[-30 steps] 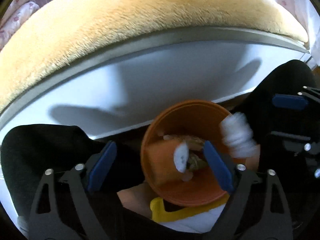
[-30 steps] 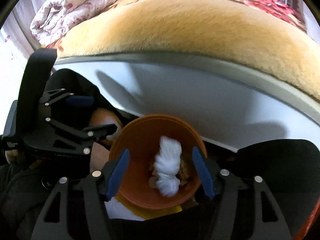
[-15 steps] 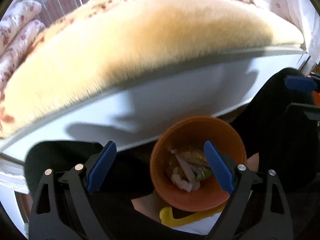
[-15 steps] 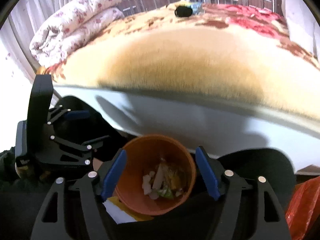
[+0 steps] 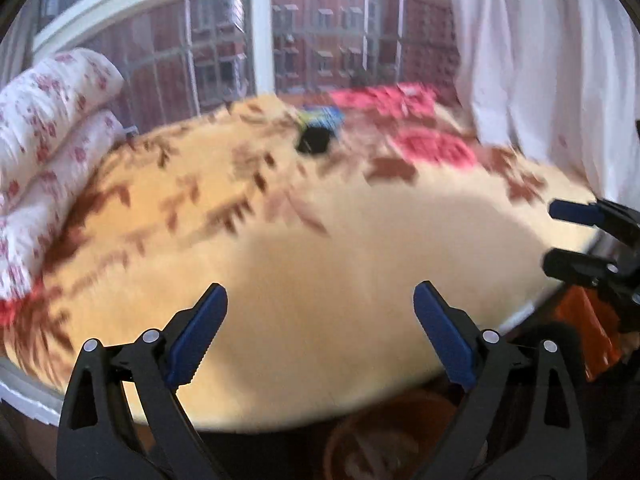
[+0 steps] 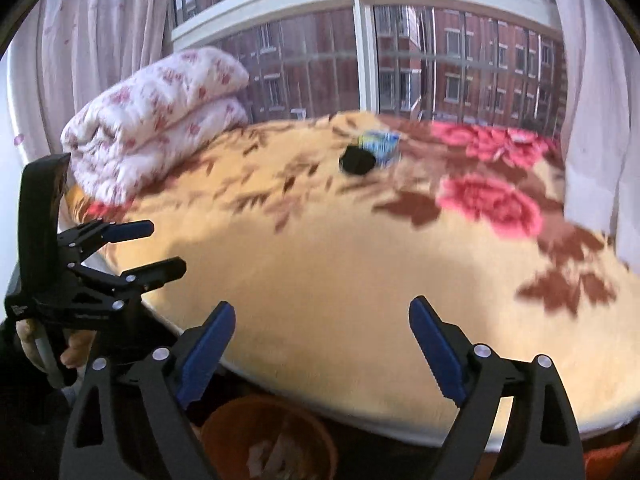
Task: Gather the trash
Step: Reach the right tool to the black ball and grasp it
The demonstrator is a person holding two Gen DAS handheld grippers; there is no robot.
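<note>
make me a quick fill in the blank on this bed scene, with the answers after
1. Both the left gripper and the right gripper are ____, holding nothing.
2. The folded floral quilt lies at the bed's ____ side.
3. The round black object rests on the ____.
4. The bin below the bed edge is ____ in colour.

Answers: open; left; blanket; orange

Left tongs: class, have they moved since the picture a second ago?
Yes. The left tongs have swung upward: the orange bin has dropped to the bottom edge, and the floral blanket and window fill the left wrist view.
</note>
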